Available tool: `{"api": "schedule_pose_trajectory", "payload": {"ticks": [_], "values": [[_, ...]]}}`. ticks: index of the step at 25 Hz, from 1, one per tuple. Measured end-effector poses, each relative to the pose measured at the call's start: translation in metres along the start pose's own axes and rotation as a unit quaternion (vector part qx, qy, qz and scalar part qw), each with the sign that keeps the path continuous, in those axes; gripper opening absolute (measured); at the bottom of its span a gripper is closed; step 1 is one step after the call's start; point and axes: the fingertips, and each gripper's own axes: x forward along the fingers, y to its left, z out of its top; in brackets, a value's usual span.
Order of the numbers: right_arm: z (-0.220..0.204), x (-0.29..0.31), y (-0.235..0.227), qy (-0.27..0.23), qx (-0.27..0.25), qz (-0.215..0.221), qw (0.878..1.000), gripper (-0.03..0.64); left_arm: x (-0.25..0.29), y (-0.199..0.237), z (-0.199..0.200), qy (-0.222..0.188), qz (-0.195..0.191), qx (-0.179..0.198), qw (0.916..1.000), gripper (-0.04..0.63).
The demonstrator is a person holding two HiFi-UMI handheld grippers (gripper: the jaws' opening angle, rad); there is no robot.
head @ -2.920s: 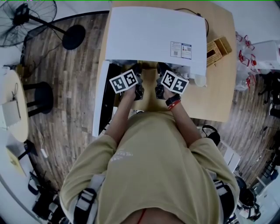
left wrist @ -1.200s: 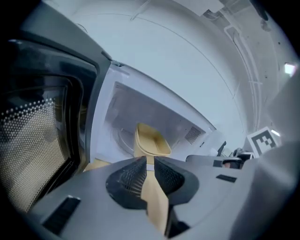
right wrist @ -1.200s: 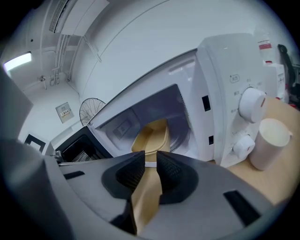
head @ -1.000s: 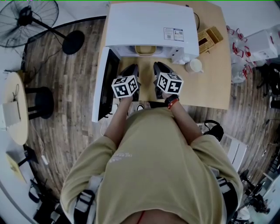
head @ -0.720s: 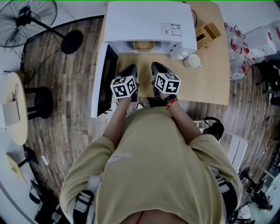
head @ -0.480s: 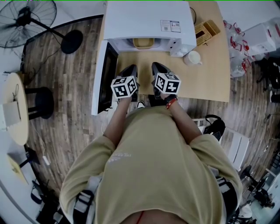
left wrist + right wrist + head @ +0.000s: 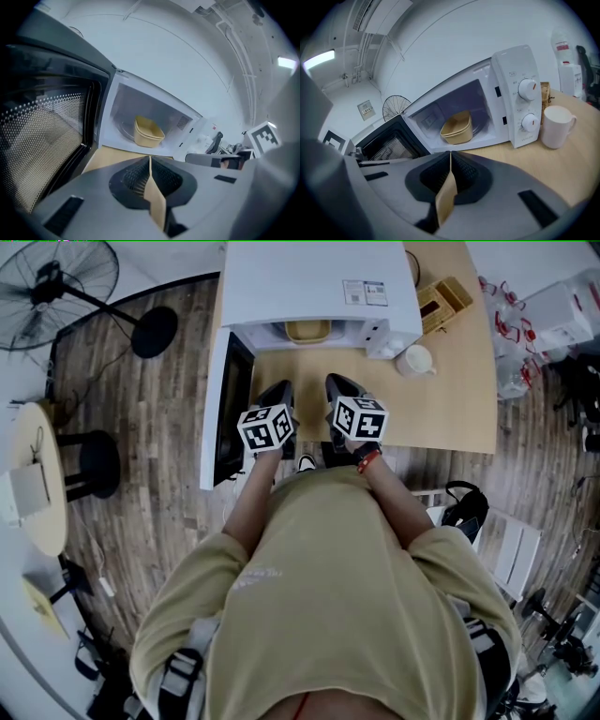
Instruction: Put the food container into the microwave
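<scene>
Left tool (image 7: 150,158) is closed and empty. Right tool (image 7: 450,153) has just been closing, its jaws now together on nothing. The tan food container (image 7: 457,127) sits inside the open microwave (image 7: 513,79), its contents unseen. The panel print is unreadable.

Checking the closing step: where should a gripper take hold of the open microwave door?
Probably the free edge of the door, nearest the person, jaws straddling the thin panel end-on. It stands swung out left of the microwave, hinged at the cavity; the food container sits inside.
</scene>
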Motion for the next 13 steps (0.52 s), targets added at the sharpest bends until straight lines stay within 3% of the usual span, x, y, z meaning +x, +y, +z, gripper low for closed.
{"api": "schedule_pose_trajectory", "payload": {"ticks": [13], "values": [[0.019,0.025,-0.020,0.011,-0.006,0.004,1.000,0.032,0.037,0.005,0.014,0.004,-0.005,-0.040,0.9992,0.020]]}}
